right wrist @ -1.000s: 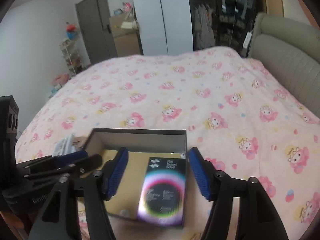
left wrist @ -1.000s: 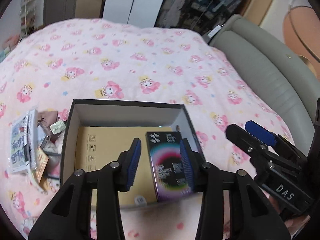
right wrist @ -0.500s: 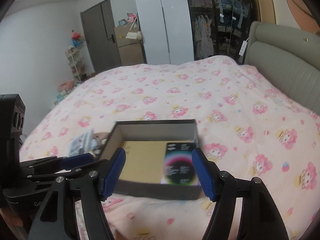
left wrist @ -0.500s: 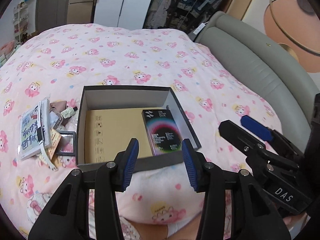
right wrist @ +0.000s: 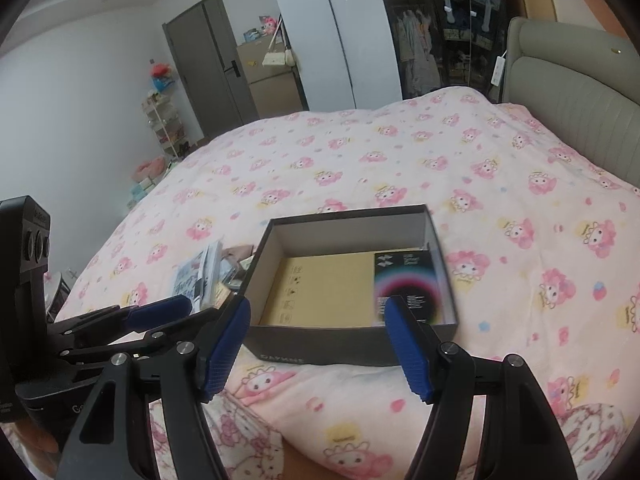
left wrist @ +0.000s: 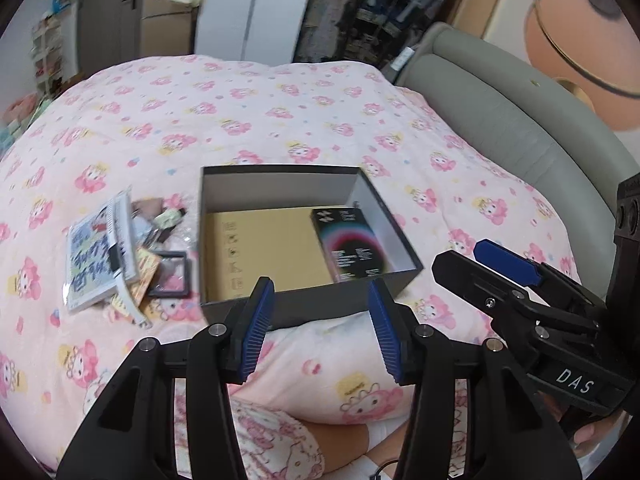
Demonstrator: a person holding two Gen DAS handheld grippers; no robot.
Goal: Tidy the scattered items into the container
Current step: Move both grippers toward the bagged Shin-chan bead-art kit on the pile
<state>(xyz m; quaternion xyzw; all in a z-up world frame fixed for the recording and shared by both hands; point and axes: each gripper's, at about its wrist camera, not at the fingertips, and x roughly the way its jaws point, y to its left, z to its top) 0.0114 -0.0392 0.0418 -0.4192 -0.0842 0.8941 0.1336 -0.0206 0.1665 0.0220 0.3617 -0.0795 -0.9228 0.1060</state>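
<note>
A big bed (left wrist: 280,120) filled most of each picture. Its pink blanket (right wrist: 400,168) had little cartoon faces all over it. A grey padded headboard (left wrist: 520,140) ran along the right side. At the top of the right wrist picture stood a grey door (right wrist: 208,64), a white wardrobe (right wrist: 344,32) and a small shelf (right wrist: 164,128) with toys.

In the middle of the blanket sat a dark open box (left wrist: 304,304). Brown cardboard lay flat on its bottom. A black packet (left wrist: 352,244) with a bright rainbow ring lay inside, against the right wall. The packet had white words, too blurry to read. The front wall of the box carried pale letters in the right wrist picture, also too blurry to read.

Left of the box, in the middle left of the left wrist picture, lay a messy pile of items (left wrist: 120,256): a printed booklet, a small black frame and other bits.

The left gripper (left wrist: 320,320) had its blue fingers apart with nothing between them. The right gripper (right wrist: 320,344) stood wider, also holding nothing. Its side said "DAS".
</note>
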